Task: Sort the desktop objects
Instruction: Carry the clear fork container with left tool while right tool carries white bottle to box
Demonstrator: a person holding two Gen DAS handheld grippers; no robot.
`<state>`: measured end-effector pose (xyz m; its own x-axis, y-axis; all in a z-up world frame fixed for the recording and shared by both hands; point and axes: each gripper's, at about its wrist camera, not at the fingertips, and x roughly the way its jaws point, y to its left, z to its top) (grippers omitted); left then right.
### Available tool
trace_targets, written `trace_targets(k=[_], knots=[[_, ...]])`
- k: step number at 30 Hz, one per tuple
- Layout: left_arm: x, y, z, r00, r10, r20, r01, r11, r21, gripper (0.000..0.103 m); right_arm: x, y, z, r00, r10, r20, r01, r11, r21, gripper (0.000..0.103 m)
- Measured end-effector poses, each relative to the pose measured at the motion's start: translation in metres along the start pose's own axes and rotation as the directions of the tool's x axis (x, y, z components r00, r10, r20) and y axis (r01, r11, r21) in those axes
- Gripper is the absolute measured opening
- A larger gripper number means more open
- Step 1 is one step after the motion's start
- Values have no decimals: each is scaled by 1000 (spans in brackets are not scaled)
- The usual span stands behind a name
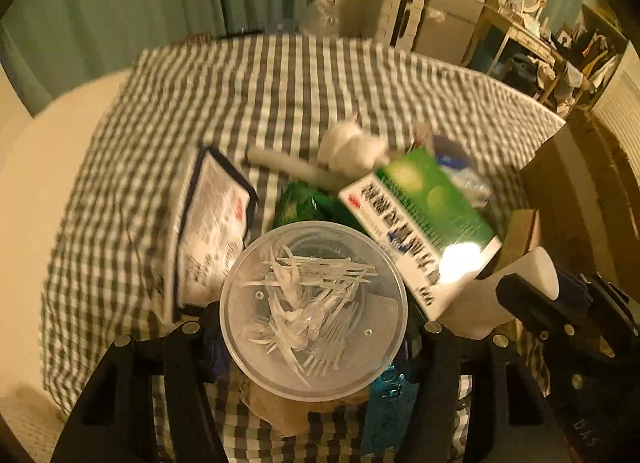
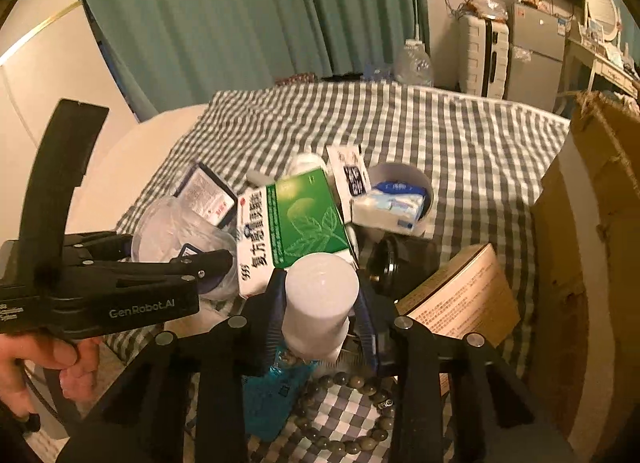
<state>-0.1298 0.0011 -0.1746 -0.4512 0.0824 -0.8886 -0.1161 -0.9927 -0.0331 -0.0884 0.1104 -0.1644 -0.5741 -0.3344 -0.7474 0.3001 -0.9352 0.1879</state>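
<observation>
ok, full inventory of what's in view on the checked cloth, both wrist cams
checked cloth: 1, grey and white, covers the surface
clear round container: 1, holds clear plastic picks, between the left gripper's fingers
green and white box: 1, middle of the pile
white bottle: 1, between the right gripper's fingers
dark-edged printed packet: 1, left of the pile
white wad: 1, behind the box
white cup: 1, holds a blue and white pack
bead bracelet: 1, grey-green, near edge
blue packet: 1, under the bottle
tan printed box: 1, right
cardboard carton: 1, far right
left gripper: black, around container
right gripper: black, shut on bottle
hand: 1, on left gripper's handle
</observation>
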Motion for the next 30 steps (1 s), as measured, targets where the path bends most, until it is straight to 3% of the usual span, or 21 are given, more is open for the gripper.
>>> trace_targets(k=[6,13,20,30], knots=[[-37,3,8,996,-20,89,21,1000,-9,63,-25,9,5,997,-18,72,19,1000,-19,32],[-92,-4,3,975,-19,223,15,1000,21,63,-69,20,16,980,-71,184,76,997,-19,32],[-142,-9,-5,933,-4,361,-20,998,64,63,-128,36,16,945,-120,305,128,992,-8,32],[-195,-31,-22,889,-17,458,-41,992,117,63,-195,60,8,903,-128,410,159,986,-44,32]])
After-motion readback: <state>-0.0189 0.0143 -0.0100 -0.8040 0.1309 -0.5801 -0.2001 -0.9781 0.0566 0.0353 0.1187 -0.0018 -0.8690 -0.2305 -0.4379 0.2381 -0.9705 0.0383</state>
